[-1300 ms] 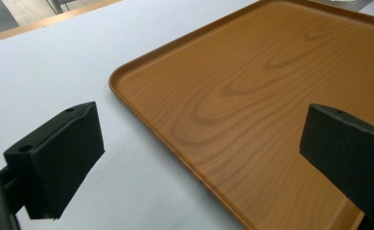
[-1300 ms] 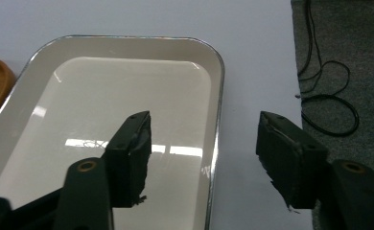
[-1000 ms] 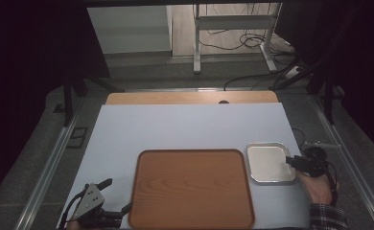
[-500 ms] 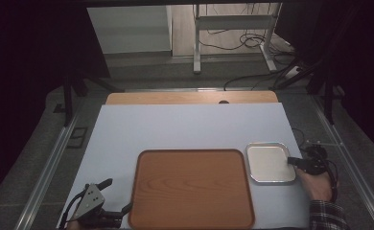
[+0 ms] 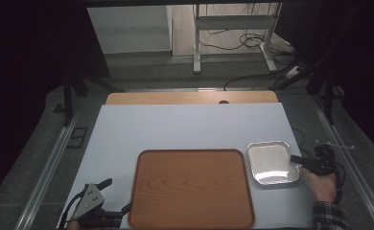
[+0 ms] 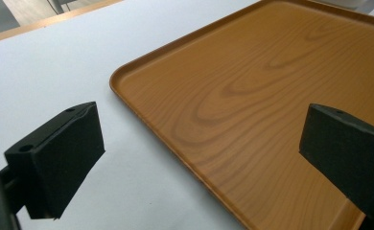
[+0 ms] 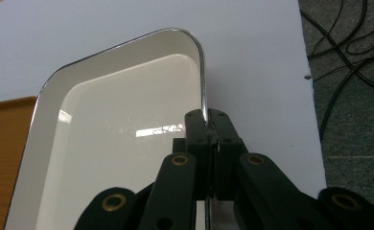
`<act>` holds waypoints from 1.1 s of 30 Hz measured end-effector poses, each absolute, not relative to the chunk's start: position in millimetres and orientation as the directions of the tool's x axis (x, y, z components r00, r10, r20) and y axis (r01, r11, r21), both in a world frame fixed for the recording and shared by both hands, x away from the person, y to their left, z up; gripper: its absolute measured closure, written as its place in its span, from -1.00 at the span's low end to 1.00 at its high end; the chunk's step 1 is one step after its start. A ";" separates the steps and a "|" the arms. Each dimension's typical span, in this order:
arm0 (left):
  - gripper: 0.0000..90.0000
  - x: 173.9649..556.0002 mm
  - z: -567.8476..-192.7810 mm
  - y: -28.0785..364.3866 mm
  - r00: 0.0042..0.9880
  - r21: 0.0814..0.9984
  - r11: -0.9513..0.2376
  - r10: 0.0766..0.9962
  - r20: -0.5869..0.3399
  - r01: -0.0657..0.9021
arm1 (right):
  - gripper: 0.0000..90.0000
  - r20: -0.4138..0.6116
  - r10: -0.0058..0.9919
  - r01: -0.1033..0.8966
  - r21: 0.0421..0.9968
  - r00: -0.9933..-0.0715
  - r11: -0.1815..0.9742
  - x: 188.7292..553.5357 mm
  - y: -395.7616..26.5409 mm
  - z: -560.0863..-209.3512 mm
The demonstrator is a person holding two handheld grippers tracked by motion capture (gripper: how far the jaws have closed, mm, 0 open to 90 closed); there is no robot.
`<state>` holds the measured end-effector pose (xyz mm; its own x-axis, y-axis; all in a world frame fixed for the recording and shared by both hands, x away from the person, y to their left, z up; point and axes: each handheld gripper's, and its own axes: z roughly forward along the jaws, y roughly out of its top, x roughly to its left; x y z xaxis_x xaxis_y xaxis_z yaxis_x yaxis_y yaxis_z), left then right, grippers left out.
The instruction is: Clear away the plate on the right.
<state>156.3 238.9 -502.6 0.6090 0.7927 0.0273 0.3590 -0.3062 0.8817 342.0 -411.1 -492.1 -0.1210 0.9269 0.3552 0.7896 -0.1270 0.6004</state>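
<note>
Right gripper view has my right gripper (image 7: 208,125) clamped on the rim of the white metal tray (image 7: 113,143); its jaws have just been closing onto that edge. From the high view, that tray (image 5: 270,163) lies on the tabletop (image 5: 185,127) just right of the wooden tray (image 5: 191,188). My left gripper (image 5: 112,197) hangs wide open at the wooden tray's near-left corner, holding nothing.

Bare pale-blue tabletop (image 5: 185,129) lies open beyond the large wooden tray (image 5: 191,191); small white metal tray (image 5: 270,163) crowds its right edge.
</note>
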 end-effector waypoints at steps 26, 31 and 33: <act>-0.97 156.4 -502.5 238.7 0.610 0.881 -0.310 0.792 0.031 0.357 | 0.97 0.392 0.899 0.760 0.640 -0.196 -0.114 333.0 -381.6 -471.8; -0.97 156.3 -502.4 238.4 0.610 0.881 -0.311 0.792 0.032 0.356 | 0.97 0.400 0.891 0.763 0.638 -0.214 -0.103 332.6 -372.4 -471.1; -0.97 156.4 -502.4 238.4 0.610 0.881 -0.311 0.792 0.032 0.357 | 0.97 0.399 0.889 0.763 0.639 -0.227 -0.092 332.2 -364.7 -470.5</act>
